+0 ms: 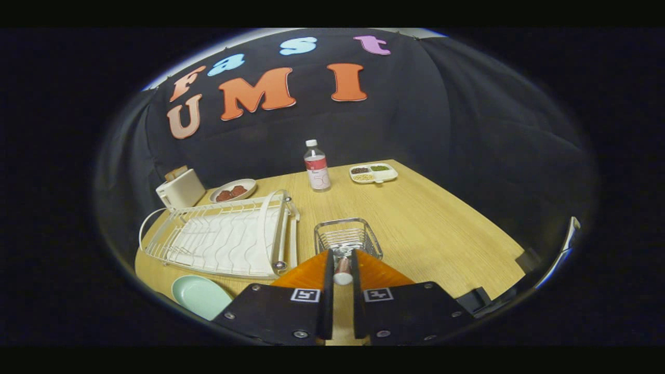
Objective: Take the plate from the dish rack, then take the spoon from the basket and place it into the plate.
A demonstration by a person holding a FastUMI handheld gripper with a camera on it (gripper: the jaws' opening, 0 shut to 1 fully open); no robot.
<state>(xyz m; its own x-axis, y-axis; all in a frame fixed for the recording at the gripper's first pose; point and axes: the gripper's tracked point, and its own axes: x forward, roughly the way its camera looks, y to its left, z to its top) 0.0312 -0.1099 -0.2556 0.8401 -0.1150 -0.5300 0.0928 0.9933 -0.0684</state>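
A light wood-grain table (426,228) stands in a booth walled with black cloth, its far corners reaching the drapery. At the far left of the table sits a cream toaster (180,188) with a slice of bread standing up out of its slot, and just beside it a small pale plate (233,190) carrying dark reddish-brown pieces of food. In front of those lies the white wire dish rack (223,236), its slots empty, resting on a pale drip tray. Near the table's front edge, just in front of the rack and left of the gripper, the mint-green plate (200,296) lies flat on the wood. At the centre, the gripper (342,266) has its two fingers drawn close together on the handle of the spoon (342,271), which stands between them with its pale end toward the camera; the upper end is hard to make out. Just beyond the fingertips is the small wire basket (347,236). Farther back stands a clear water bottle (317,166) with a white cap and a red-and-white label, its print too small to read. To the right of it rests a white divided dish (373,173) holding dark, green and pale contents.
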